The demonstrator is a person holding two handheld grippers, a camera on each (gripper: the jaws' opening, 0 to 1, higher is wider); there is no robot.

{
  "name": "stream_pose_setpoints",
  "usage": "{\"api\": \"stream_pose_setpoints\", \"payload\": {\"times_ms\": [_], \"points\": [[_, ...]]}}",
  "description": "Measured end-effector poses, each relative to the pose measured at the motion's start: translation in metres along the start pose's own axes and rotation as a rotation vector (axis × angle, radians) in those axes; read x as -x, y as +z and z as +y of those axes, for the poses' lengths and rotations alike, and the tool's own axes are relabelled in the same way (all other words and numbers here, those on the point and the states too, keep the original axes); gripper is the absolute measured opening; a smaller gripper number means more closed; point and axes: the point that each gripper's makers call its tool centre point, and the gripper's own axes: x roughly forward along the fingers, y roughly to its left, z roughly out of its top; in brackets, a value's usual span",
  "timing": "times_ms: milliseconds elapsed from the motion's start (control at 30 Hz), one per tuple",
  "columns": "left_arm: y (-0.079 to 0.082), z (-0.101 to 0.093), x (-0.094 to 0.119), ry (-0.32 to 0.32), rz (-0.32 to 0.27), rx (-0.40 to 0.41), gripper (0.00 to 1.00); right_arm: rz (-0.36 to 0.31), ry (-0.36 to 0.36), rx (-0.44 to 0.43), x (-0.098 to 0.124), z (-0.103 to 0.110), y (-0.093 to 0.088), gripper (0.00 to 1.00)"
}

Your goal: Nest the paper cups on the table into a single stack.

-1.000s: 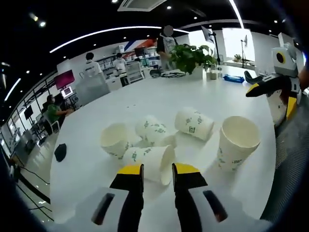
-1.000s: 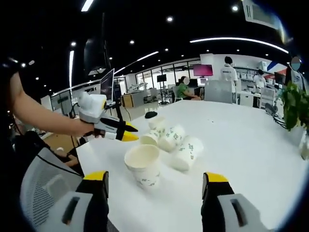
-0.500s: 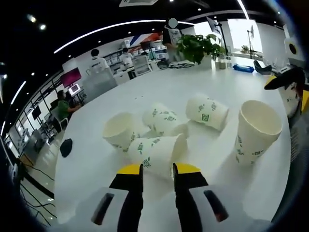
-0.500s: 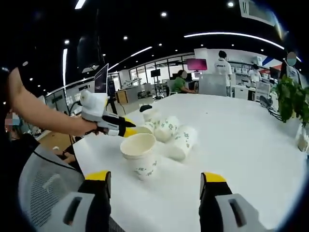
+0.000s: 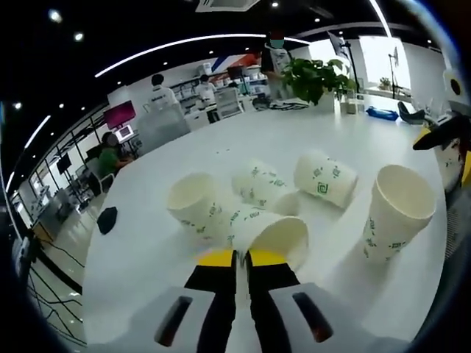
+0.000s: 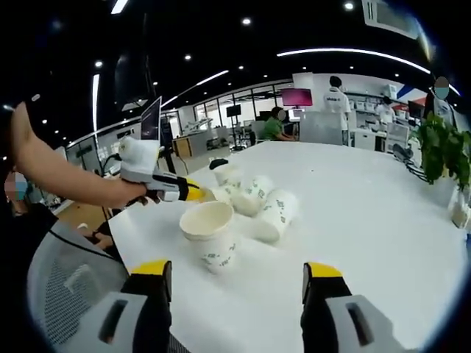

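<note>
Left gripper (image 5: 241,257): jaws pinched together on the rim of the nearest tipped cup (image 5: 266,229), which lies on its side on the white table (image 5: 147,243) with its mouth toward the camera. Three more tipped cups sit just behind it, touching or nearly so: one at left (image 5: 194,207), one in the middle (image 5: 263,185), one at right (image 5: 325,177). An upright cup (image 5: 395,213) stands apart to the right. Right gripper (image 6: 234,278): jaws spread wide, holding nothing; that same upright cup (image 6: 210,235) stands on the table between and beyond them. Cups carry a green square logo; text too small to read.
</note>
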Motion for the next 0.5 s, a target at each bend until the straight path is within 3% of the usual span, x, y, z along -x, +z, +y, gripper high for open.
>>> {"api": "stream_pose_setpoints", "payload": {"times_ms": [500], "points": [[0.002,0.005,0.024,0.024,-0.005,0.025,0.0,-0.017,-0.001,0.007,0.001,-0.003,0.003,0.71]]}}
